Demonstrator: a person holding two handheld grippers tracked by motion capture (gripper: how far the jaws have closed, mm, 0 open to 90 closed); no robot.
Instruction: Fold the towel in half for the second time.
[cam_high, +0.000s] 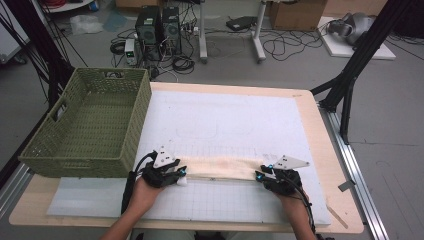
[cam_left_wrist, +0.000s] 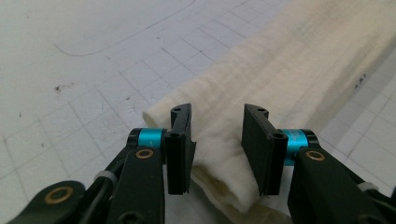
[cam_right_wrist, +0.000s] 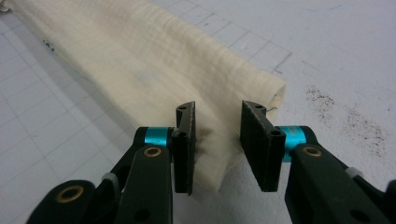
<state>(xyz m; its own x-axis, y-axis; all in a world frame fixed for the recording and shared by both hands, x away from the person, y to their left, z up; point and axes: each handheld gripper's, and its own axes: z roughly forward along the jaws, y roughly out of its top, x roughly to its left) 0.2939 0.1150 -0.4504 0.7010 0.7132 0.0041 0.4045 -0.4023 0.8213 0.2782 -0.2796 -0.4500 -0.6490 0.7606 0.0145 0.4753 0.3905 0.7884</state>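
A cream cloth (cam_high: 220, 167), folded into a long narrow strip, lies across the white grid mat (cam_high: 225, 115) near the table's front. My left gripper (cam_high: 182, 175) is at the strip's left end and my right gripper (cam_high: 261, 172) at its right end. In the left gripper view the jaws of the left gripper (cam_left_wrist: 217, 140) stand apart astride the layered end of the cloth (cam_left_wrist: 289, 70), not pinching it. In the right gripper view the right gripper (cam_right_wrist: 217, 140) likewise straddles the corner of the cloth (cam_right_wrist: 140, 60) with its jaws apart.
A green woven basket (cam_high: 90, 160) stands on the table's left side, close to my left hand. The wooden table edge (cam_high: 345, 200) runs along the right. Beyond the table, computers, cables and black stand legs (cam_high: 350, 75) are on the floor.
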